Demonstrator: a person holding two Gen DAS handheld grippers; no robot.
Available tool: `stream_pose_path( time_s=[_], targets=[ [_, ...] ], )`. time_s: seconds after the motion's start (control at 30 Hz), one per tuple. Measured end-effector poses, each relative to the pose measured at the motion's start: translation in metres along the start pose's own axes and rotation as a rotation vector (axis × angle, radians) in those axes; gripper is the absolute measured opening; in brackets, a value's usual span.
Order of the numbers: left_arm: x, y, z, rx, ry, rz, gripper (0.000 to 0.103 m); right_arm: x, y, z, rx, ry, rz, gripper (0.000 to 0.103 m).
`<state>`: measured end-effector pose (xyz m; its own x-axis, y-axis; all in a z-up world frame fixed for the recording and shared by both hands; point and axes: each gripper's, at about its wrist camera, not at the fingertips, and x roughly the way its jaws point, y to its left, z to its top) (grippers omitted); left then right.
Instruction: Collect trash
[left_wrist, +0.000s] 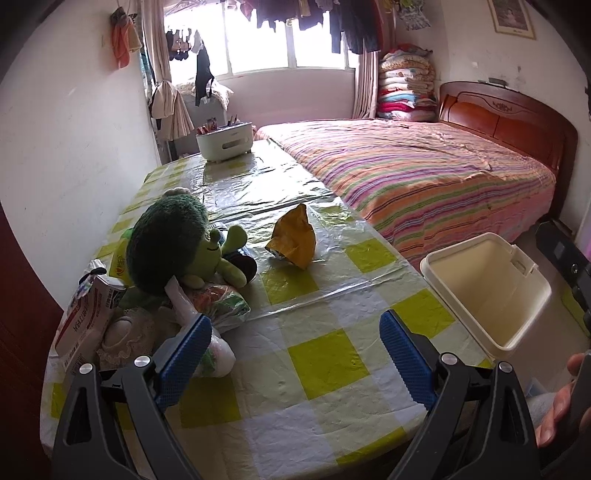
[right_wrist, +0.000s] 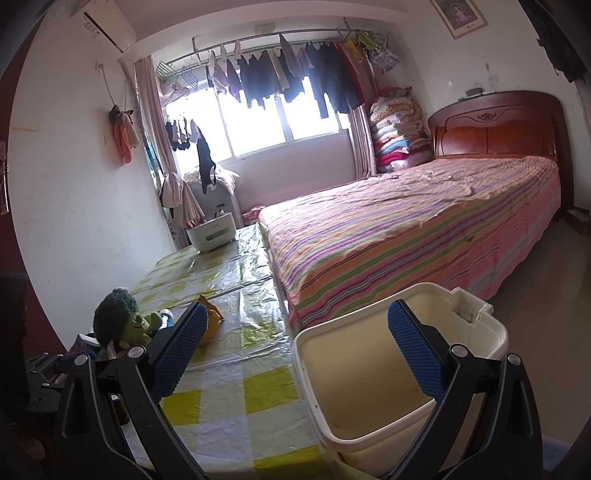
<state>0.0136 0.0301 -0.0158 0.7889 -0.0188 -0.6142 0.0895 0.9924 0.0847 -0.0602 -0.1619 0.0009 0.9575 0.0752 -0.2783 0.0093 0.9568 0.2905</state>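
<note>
Distance decides it: from the left wrist, the left gripper (left_wrist: 295, 350), fingers spread and empty, faces the crumpled yellow snack bag (left_wrist: 293, 238) straight ahead on the checked tablecloth (left_wrist: 328, 363), left of the white bin (left_wrist: 487, 291). From the right wrist, the right gripper (right_wrist: 297, 350), also spread and empty, hangs at the bin (right_wrist: 373, 373) rim, the bag (right_wrist: 211, 320) farther off beyond its left finger, so the left looks better placed.

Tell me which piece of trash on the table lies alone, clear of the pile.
The crumpled yellow snack bag, mid-table on bare cloth. The plastic bag and carton are bunched beside the green plush toy at the left.
</note>
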Motion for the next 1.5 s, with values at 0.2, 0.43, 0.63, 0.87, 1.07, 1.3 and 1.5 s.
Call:
stream_pose_path(
  time_s=[0.2, 0.43, 0.63, 0.87, 1.07, 1.3, 1.5],
  targets=[
    [0.0, 0.0, -0.001, -0.012, -0.011, 0.03, 0.09, 0.0, 0.002, -0.001, 0.015, 0.007, 0.027, 0.097],
    [0.006, -0.004, -0.004, -0.014, 0.003, 0.033, 0.09, -0.003, -0.011, -0.001, 0.044, 0.003, -0.007, 0.097],
    [0.007, -0.009, -0.006, -0.024, 0.01, 0.007, 0.09, -0.009, -0.019, -0.001, 0.051, 0.003, -0.037, 0.097],
    [0.011, -0.021, -0.01, -0.013, 0.024, -0.044, 0.09, -0.029, -0.025, 0.001, 0.009, -0.023, -0.107, 0.097],
    [0.008, -0.033, -0.012, 0.003, 0.021, -0.084, 0.09, -0.038, -0.04, 0.0, 0.019, -0.037, -0.161, 0.097],
    [-0.001, -0.033, -0.012, 0.015, 0.007, -0.065, 0.09, -0.034, -0.03, 0.0, -0.012, -0.027, -0.12, 0.097],
    [-0.006, -0.027, -0.012, 0.027, -0.007, -0.033, 0.09, -0.029, -0.025, 0.0, -0.016, -0.017, -0.092, 0.097]
  ],
)
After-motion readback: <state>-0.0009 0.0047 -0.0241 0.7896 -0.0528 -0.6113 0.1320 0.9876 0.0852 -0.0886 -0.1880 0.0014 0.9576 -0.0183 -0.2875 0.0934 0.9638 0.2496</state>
